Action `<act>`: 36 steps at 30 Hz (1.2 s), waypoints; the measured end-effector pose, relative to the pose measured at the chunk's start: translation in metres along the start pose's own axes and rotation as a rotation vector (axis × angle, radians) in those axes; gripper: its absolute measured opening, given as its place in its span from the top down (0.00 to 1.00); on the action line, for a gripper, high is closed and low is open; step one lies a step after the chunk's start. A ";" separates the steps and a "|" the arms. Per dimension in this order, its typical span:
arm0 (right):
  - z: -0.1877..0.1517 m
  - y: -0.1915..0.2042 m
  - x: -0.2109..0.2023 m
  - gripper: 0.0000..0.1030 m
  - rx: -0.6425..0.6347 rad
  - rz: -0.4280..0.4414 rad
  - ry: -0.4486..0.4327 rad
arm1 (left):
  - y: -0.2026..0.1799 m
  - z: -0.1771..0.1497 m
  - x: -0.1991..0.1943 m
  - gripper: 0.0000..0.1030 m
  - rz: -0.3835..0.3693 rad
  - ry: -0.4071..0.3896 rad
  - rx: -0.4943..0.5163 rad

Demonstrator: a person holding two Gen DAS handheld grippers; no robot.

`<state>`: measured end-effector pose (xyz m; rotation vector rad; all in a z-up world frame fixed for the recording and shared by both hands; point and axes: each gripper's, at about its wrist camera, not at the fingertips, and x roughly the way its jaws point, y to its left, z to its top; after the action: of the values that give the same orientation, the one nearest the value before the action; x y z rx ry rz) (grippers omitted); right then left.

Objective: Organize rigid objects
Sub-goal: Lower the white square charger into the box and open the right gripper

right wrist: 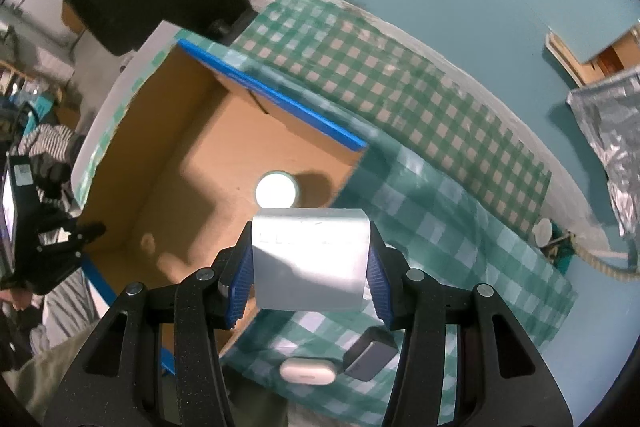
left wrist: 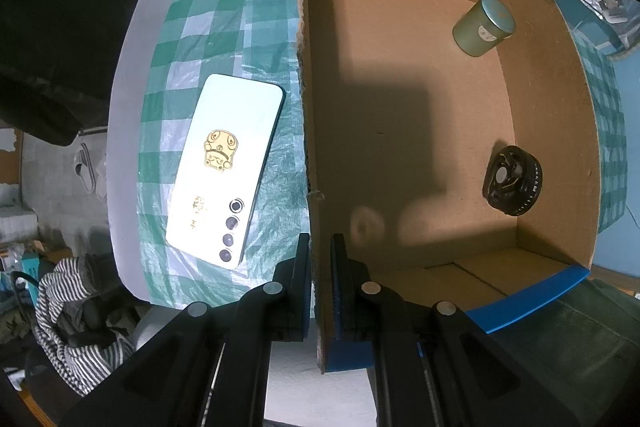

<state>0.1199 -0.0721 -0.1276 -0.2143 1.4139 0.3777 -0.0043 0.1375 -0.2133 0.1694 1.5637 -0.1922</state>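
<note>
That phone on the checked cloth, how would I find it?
Find the open cardboard box with blue edges. Just outside its wall, on the green checked cloth, lies the white phone, back upward. Unlike anything nearby, it bears a gold cartoon sticker and a row of camera lenses.

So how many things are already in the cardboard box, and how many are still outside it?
In the box: 2, green tin and black round part.
On the tablecloth: 3, phone, white case, grey block.
Held by right gripper: 1, silver block.
Total: 6
</note>
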 end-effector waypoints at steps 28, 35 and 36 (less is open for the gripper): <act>0.004 0.061 0.068 0.52 -0.201 -0.004 0.133 | 0.000 0.000 0.003 0.92 -0.010 0.002 -0.012; -0.003 0.070 0.086 0.52 -0.255 -0.028 0.170 | 0.000 0.000 0.004 0.92 -0.011 0.001 -0.012; -0.004 0.071 0.089 0.52 -0.261 -0.032 0.174 | 0.000 0.000 0.004 0.92 -0.010 0.001 -0.012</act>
<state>0.0988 0.0032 -0.2101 -0.4924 1.5284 0.5272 -0.0041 0.1375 -0.2169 0.1523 1.5665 -0.1909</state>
